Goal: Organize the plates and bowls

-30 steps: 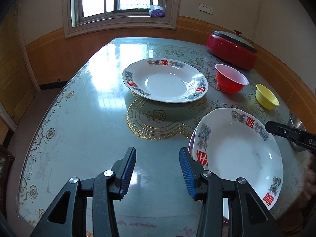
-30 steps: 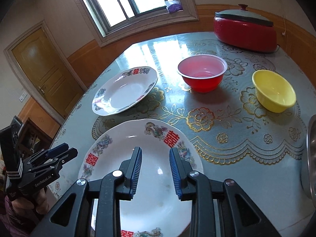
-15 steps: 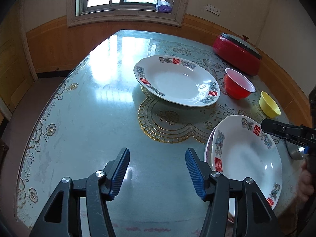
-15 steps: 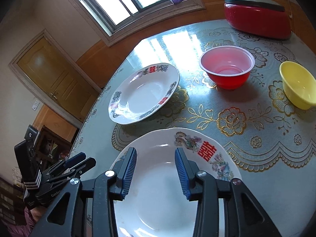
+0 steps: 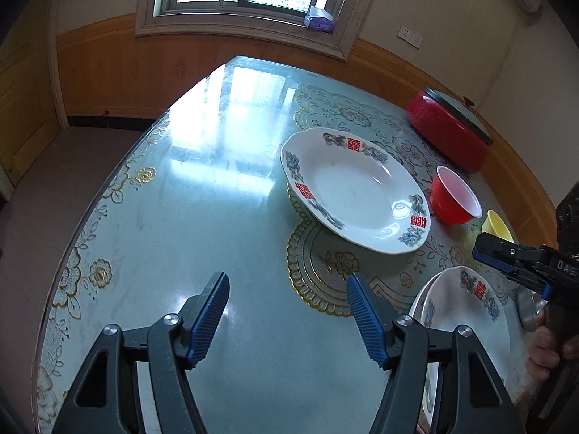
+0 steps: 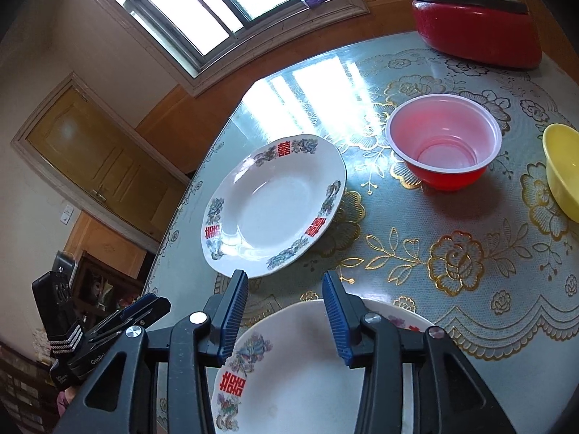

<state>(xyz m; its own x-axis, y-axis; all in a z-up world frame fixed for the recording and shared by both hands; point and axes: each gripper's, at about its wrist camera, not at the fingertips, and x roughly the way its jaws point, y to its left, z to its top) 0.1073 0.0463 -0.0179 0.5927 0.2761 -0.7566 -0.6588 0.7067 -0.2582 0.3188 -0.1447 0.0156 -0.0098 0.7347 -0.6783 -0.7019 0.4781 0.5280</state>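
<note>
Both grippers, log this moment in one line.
left gripper: opening, empty | right gripper: open, empty | near plate: on table

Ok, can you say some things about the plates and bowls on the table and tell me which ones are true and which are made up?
1. The red bowl is empty. True.
2. The yellow bowl sits inside the red bowl. False: they stand apart on the table.
3. The left gripper is holding a plate. False: its jaws are opening over bare table, with nothing between them.
4. The far plate has red signs on its rim. True.
5. The red pot has no lid. False: a dark lid covers it.
6. The right gripper hangs over the near plate. True.
</note>
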